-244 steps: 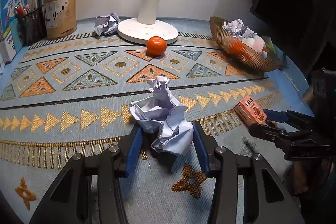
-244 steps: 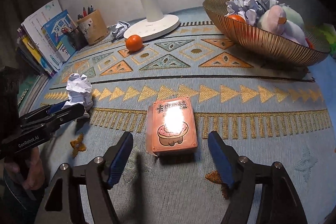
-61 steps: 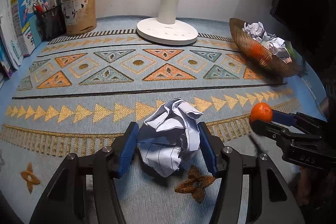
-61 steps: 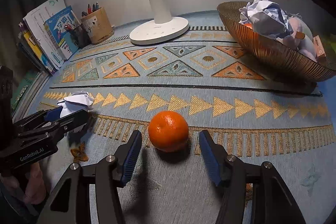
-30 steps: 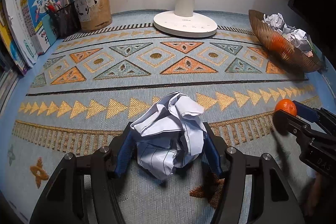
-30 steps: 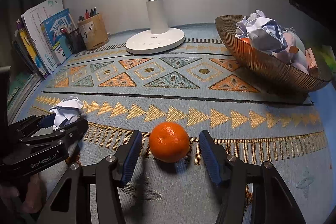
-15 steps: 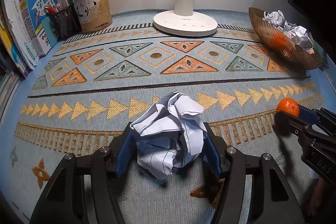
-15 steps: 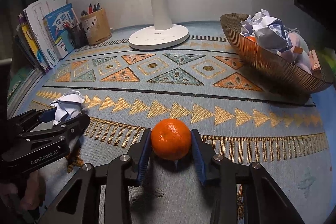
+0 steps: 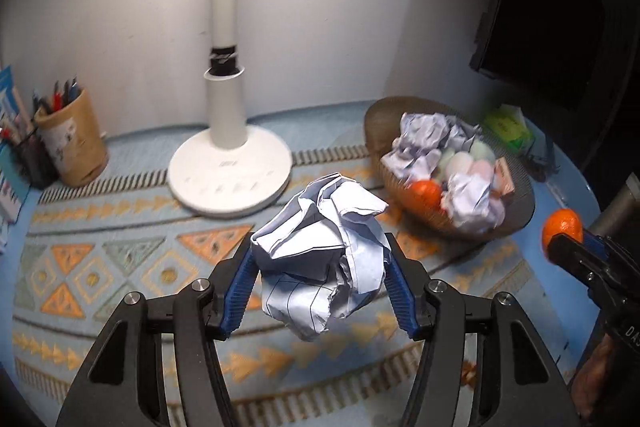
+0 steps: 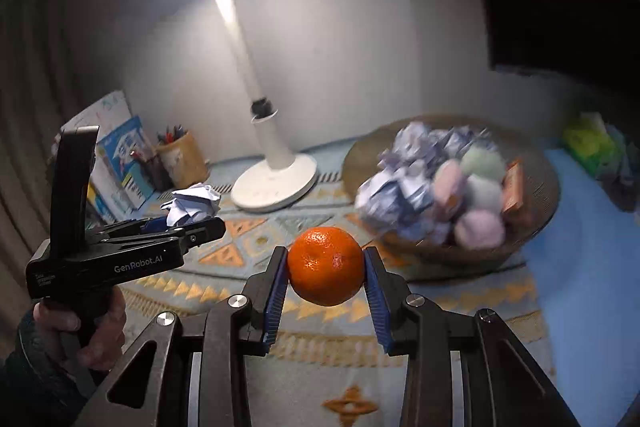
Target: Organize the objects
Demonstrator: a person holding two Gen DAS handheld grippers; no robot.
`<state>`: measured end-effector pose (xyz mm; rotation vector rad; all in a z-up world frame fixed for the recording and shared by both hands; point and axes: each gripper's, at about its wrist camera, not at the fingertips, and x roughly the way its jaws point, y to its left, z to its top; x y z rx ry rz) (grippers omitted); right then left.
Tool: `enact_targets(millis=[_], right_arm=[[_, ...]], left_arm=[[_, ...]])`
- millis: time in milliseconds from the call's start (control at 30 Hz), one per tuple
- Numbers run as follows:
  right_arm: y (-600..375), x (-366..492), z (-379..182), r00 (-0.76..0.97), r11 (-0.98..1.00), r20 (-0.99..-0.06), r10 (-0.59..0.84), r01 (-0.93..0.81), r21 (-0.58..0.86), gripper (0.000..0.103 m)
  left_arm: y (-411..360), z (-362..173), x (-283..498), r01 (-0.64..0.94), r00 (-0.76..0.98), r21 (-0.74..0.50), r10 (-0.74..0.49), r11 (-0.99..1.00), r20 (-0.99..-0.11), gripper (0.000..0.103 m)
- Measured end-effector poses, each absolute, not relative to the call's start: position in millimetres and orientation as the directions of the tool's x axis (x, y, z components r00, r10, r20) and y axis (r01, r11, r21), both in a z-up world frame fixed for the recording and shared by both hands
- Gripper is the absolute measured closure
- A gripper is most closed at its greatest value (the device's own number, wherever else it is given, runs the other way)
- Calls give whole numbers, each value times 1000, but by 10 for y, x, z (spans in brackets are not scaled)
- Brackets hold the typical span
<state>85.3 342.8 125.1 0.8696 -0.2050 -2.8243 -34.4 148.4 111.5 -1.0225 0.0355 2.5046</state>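
Left gripper [image 9: 320, 275]: clamped on a crumpled paper ball [image 9: 324, 259], its blue pads pressed into both sides of the wad and closing a little tighter; the ball hangs clear above the patterned mat [image 9: 120, 267].
Right gripper [image 10: 325, 267]: clenched on an orange [image 10: 325, 265], one blue pad on each side; the fruit is lifted off the mat, with the mat's gold triangles showing beneath it.
Basket [image 9: 516, 187]: a brown woven bowl at the far right of the mat, holding crumpled paper, pastel balls, another orange and a small pink box.
Lamp [image 9: 228, 167]: white, round base standing at the back of the mat, left of the basket, its head lit overhead in the right wrist view.
Pen holder [image 9: 74, 143]: tan cup full of pens by the wall at far left, books just beside it.
Hand [image 10: 84, 331]: gripping the handle of the left gripper, dark sleeve at the wrist.
Green packet [image 10: 588, 139]: lies on the blue tabletop beyond the basket.
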Motion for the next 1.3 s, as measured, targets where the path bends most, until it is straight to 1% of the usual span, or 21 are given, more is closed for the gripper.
enact_targets(millis=[100,167,267,333,433,533,567,600,633,667,867,900,933,967,1133,1267,1300], right_arm=[[3831,674,1485,-862,-991,-502,-74,5,137,67],[4125,483,1563,-870,-985,-492,-28,-61,164,67],[4511,147,1557,-868,-962,-496,-20,-118,246,67],[4720,-76,1502,-857,-946,-515,-1,-167,279,67],[4936,-376,1353,-837,-918,-547,-21,-201,342,67],[5041,-555,1230,-823,-904,-568,2,-245,351,66],[5060,-596,1200,-820,-901,-572,4,-252,355,66],[5077,-631,1180,-818,-899,-575,5,-256,356,63],[5091,-647,1170,-818,-898,-575,12,-261,354,58],[5096,-639,1164,-819,-897,-573,20,-268,351,56],[5005,-397,1246,-822,-909,-569,13,-247,337,54],[4954,-320,1266,-821,-911,-570,6,-239,335,49],[4892,-230,1286,-822,-914,-570,-3,-229,334,43],[4822,-127,1308,-824,-918,-566,-8,-219,332,40],[4383,368,1396,-818,-940,-574,-50,-155,304,40],[4031,642,1394,-802,-930,-582,-135,-100,353,39],[3930,688,1381,-796,-929,-586,-151,-88,359,39]], left_arm=[[1852,1258,-620,-450,-641,-138,427,-882,-637,46],[2072,1289,-790,-474,-632,-148,452,-868,-629,46],[2333,1263,-1003,-505,-595,-178,491,-844,-636,46],[2484,1213,-1099,-525,-586,-172,500,-834,-637,46],[2670,1109,-1182,-550,-576,-152,504,-821,-644,46],[2795,1001,-1245,-566,-560,-145,507,-812,-656,46],[2818,971,-1258,-569,-554,-153,514,-808,-655,44],[2833,940,-1269,-573,-542,-164,521,-803,-659,35],[2842,918,-1280,-573,-533,-173,525,-801,-664,28],[2830,908,-1279,-572,-532,-176,526,-801,-664,19],[2569,971,-1137,-550,-520,-214,531,-807,-669,19],[2479,1005,-1080,-544,-525,-218,531,-810,-665,19],[2381,1044,-1013,-536,-535,-216,527,-816,-661,19],[2264,1090,-937,-527,-549,-209,518,-824,-656,19],[1626,1323,-496,-463,-627,-183,467,-867,-624,19],[1045,1453,-111,-378,-695,-156,391,-913,-603,18],[904,1481,-23,-358,-711,-144,369,-923,-598,16]])
